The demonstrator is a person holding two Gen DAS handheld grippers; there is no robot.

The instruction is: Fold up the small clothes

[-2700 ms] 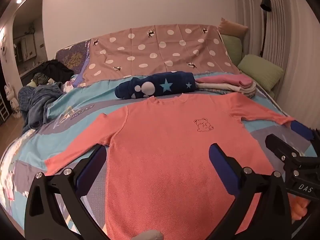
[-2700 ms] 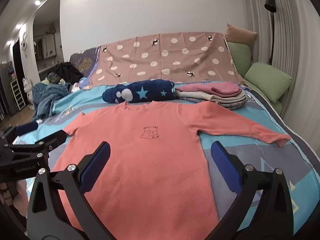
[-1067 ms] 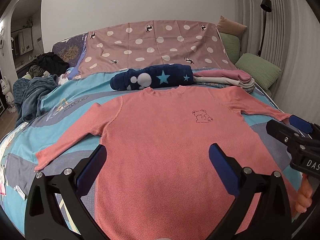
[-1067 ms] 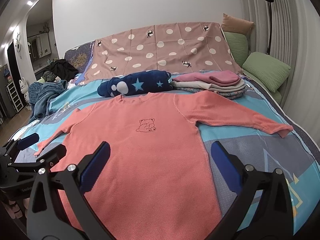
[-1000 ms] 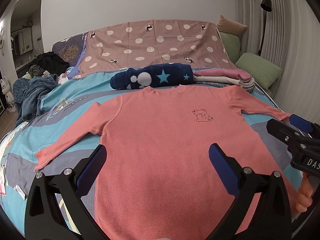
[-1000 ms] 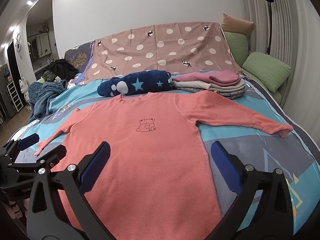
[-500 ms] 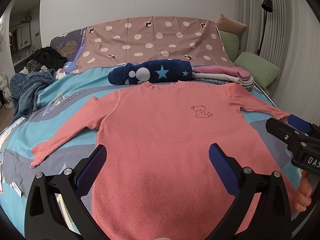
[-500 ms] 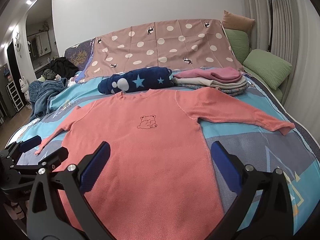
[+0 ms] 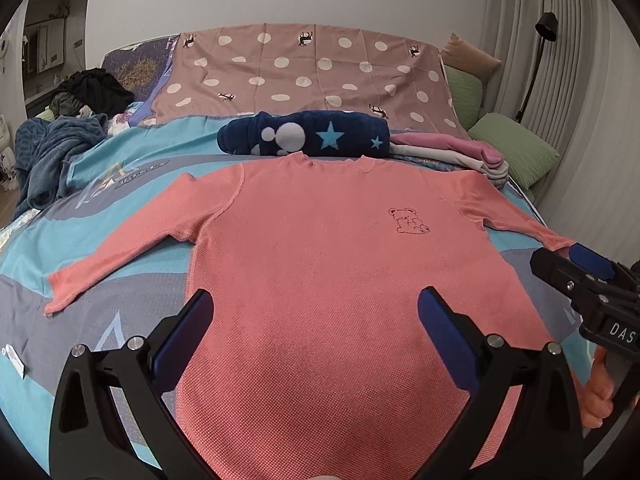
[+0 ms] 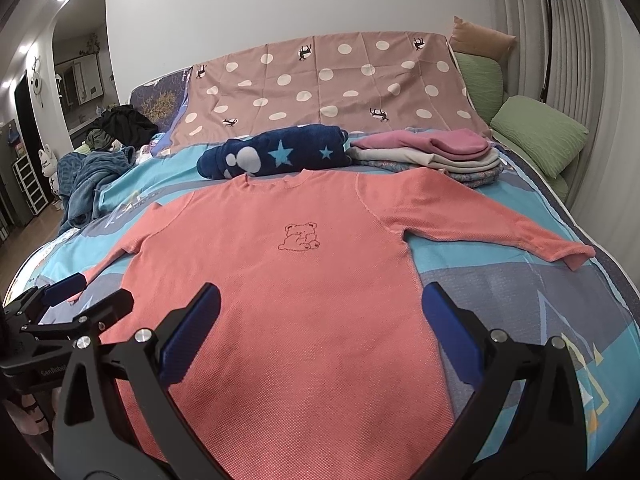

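Bedroom scene with a blue-and-grey patterned bedspread (image 10: 520,292) bearing, from left to right, a heap of blue clothing (image 10: 86,180), a dark blue star-print blanket roll (image 10: 276,156) and a stack of folded garments (image 10: 432,152) just beyond the collar. Coral long-sleeved shirt (image 10: 296,280) with a bear outline on the chest lies flat, face up, both sleeves spread outward. Left gripper (image 9: 316,332) and right gripper (image 10: 320,328) hover above the hem, each with fingers spread wide and holding nothing
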